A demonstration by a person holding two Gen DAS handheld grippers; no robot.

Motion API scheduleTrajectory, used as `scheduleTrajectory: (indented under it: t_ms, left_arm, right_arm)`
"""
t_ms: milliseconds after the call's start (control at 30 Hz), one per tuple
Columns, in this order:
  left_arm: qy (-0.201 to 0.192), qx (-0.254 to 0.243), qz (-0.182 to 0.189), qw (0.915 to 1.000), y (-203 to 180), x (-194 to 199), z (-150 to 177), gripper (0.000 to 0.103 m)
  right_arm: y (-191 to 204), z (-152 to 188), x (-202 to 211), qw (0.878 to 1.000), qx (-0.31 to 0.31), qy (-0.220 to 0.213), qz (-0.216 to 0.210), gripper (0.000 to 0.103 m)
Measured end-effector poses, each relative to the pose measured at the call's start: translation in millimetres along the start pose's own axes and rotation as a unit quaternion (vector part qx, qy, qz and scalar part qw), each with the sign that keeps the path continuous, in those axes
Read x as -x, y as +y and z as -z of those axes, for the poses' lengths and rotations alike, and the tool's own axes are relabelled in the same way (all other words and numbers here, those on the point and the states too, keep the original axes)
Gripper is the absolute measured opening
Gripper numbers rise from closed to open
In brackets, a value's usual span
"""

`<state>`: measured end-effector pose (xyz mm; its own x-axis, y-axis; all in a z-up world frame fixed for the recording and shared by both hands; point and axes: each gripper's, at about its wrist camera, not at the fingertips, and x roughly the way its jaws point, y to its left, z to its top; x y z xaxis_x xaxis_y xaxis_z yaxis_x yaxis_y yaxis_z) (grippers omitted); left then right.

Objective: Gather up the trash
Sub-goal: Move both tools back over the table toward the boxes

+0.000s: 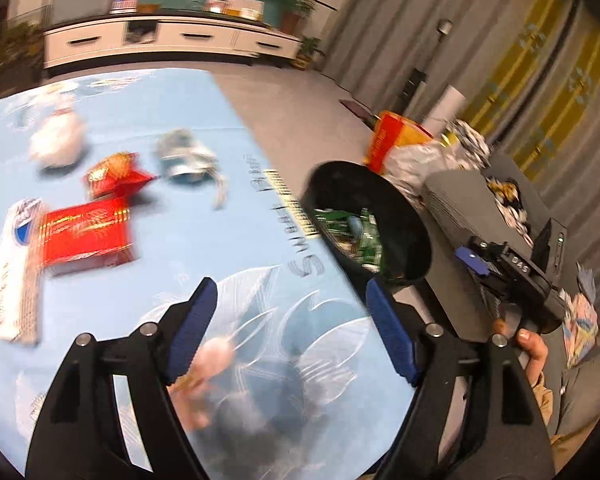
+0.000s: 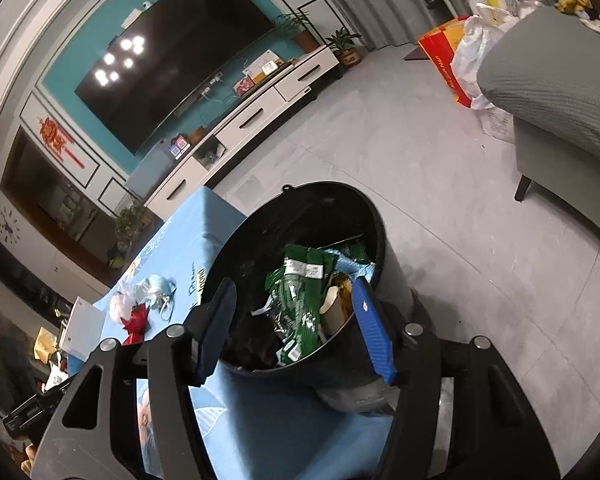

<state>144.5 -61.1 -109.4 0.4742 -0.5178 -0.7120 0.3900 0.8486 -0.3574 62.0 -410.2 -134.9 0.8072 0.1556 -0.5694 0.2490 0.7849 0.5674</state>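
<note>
A black trash bin (image 1: 400,216) stands on the floor at the right edge of the blue-clothed table (image 1: 228,328). It holds green wrappers (image 2: 300,300) and other scraps. On the table lie two red wrappers (image 1: 86,236), a white crumpled tissue (image 1: 58,140), a crumpled face mask (image 1: 186,156) and a white box (image 1: 16,272). My left gripper (image 1: 292,332) is open and empty above the table's near part. My right gripper (image 2: 296,320) is open and empty, right above the bin (image 2: 332,208). The mask (image 2: 156,288) and a red wrapper (image 2: 136,320) also show in the right wrist view.
A grey sofa (image 2: 556,92) stands right of the bin. A red box and white bags (image 2: 456,60) sit on the floor behind it. A white TV cabinet (image 2: 256,120) runs along the far wall. The other gripper's body (image 1: 516,276) shows in the left wrist view.
</note>
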Motion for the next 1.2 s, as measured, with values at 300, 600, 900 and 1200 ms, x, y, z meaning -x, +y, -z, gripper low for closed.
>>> scheduleTrajectory:
  t_ms: [300,600,900,1200]
  left_arm:
    - [-0.043,0.074,-0.047,0.9952,64,67,33,0.079]
    - [-0.089,0.141,-0.095,0.9814,124,125,67,0.082]
    - [-0.096,0.178,-0.105,0.9736,157,139,92,0.082]
    - [-0.090,0.168,-0.116,0.9747,164,130,95,0.083]
  right_arm:
    - [47,6,17,0.999,0.053,-0.006,-0.010,0.060]
    - [96,20,15,0.994,0.105,0.018,-0.020,0.061]
    - [161,57,-19,0.979,0.184,0.079,-0.040,0.066]
    - [205,96,-48,0.956,0.258,0.132,-0.043,0.073]
